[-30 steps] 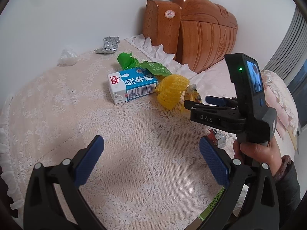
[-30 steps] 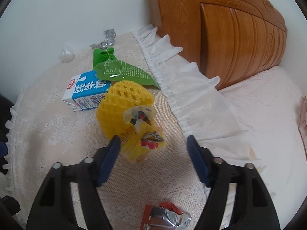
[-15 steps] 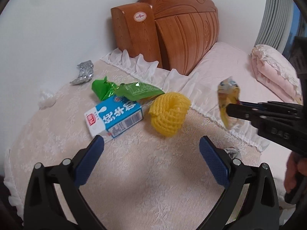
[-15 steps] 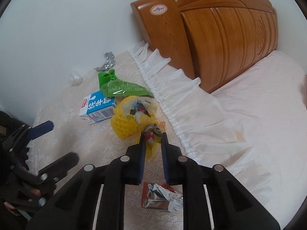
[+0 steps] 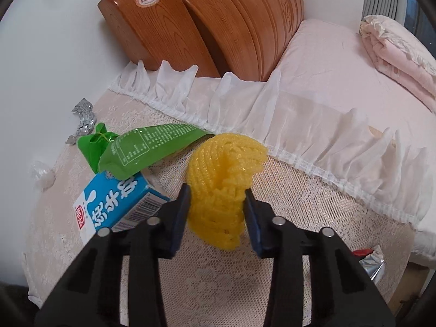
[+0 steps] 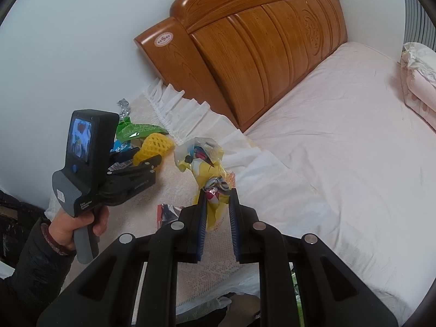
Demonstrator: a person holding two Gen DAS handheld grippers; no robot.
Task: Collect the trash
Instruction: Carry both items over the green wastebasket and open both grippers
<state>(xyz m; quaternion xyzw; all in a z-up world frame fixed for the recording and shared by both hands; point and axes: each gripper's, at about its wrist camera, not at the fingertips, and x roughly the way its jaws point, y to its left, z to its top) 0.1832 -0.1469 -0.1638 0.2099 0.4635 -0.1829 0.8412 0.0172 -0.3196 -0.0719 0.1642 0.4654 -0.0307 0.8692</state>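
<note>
On the lace-covered table (image 5: pixel 299 218), my left gripper (image 5: pixel 216 190) is closing on a yellow foam fruit net (image 5: pixel 226 158), and its blue pads squeeze both sides. A blue milk carton (image 5: pixel 117 199) and a green packet (image 5: pixel 147 144) lie just left of the net. In the right wrist view, my right gripper (image 6: pixel 217 190) is shut on a yellowish clear bag of wrappers (image 6: pixel 201 158) and holds it up above the table's edge. The left gripper (image 6: pixel 144 155) shows there too, on the foam net (image 6: pixel 158 143).
A crumpled foil scrap (image 5: pixel 84 117) and a white plastic wad (image 5: pixel 42 175) lie at the table's far left by the wall. A silver and red wrapper (image 6: pixel 166 212) lies near the front edge. The wooden headboard (image 6: pixel 259 41) and pink bed (image 6: pixel 340 150) fill the right.
The left gripper came forward and down to the foam net and its jaws closed around it. The right gripper shut on the yellowish bag, lifted it and swung it right.
</note>
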